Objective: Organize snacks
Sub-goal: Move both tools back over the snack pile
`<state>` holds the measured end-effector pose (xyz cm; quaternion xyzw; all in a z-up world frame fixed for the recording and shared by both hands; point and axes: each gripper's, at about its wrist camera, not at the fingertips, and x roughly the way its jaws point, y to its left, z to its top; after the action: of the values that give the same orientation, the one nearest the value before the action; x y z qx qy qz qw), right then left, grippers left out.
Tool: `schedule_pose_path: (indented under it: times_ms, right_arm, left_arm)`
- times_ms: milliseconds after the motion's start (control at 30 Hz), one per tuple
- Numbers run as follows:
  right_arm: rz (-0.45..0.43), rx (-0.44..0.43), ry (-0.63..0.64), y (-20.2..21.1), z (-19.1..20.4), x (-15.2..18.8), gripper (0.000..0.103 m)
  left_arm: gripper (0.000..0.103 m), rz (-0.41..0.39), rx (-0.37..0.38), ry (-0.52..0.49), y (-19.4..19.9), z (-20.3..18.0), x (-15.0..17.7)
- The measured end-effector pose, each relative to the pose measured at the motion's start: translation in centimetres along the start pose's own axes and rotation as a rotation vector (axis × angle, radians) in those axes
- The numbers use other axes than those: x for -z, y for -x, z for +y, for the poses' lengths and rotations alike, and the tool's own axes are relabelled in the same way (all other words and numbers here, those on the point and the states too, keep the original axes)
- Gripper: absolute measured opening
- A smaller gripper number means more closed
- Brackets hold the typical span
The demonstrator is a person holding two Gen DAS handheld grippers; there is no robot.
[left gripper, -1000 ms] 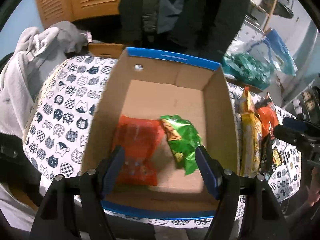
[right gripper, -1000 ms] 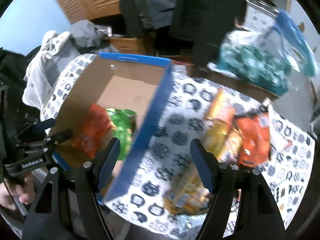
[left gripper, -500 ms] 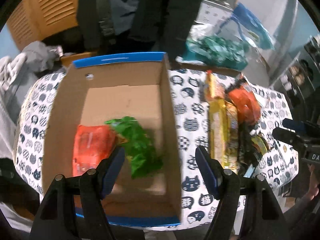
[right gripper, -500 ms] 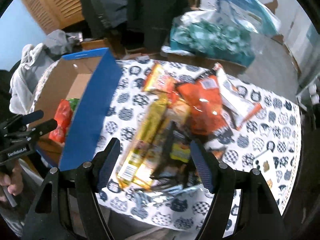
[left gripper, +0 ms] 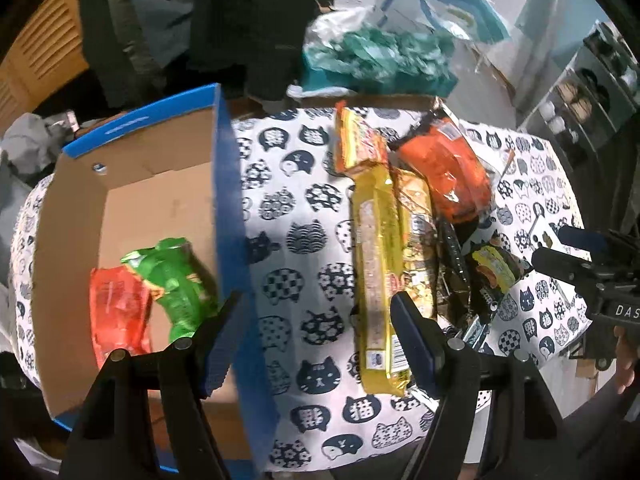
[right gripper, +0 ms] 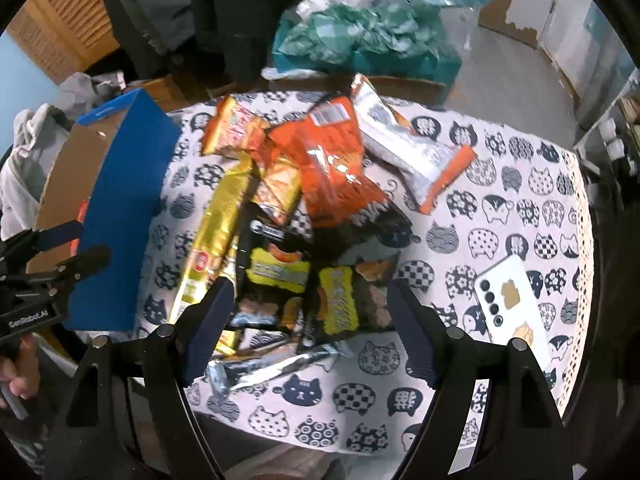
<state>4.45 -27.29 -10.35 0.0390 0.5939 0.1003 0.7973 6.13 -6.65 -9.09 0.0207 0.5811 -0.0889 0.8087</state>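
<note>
A cardboard box with blue rim [left gripper: 219, 168] [right gripper: 120, 184] stands at the left of a cat-print table. Inside lie a red packet [left gripper: 118, 316] and a green packet [left gripper: 176, 280]. A heap of snacks lies to its right: a long yellow pack [left gripper: 374, 264] [right gripper: 216, 236], orange bags [left gripper: 448, 172] [right gripper: 328, 164], a silver-orange bag [right gripper: 404, 148] and dark small packets [right gripper: 280, 276]. My left gripper [left gripper: 316, 304] hangs open above the tablecloth between box and heap. My right gripper [right gripper: 310, 292] hovers over the dark packets, its jaws opening, nothing pressed between them.
A white phone [right gripper: 510, 300] lies on the table at the right. Behind the table sit a teal-filled plastic bag [right gripper: 360, 44], hanging dark clothes [left gripper: 240, 20] and a wooden louvred cabinet [right gripper: 68, 12]. A hand [right gripper: 16, 376] holds the left gripper.
Both grippers have swung right, from above the box to above the tablecloth and the snack heap. The right gripper's jaws stand slightly wider. The packets in the box lie unmoved.
</note>
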Motion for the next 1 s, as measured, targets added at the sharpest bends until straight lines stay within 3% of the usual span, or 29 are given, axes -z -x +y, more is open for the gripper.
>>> schedule_pose_path:
  times_ms: [433,1000]
  right_arm:
    - [0.079,0.021,-0.049,-3.7,-3.4,0.4,0.079]
    - [0.149,-0.006,-0.072,-7.9,-5.7,0.2,0.079]
  left_arm:
    - [0.074,0.112,0.012,-0.004,-5.9,-2.8,-1.4]
    - [0.077,0.188,0.006,-0.004,-11.4,-5.0,-2.6]
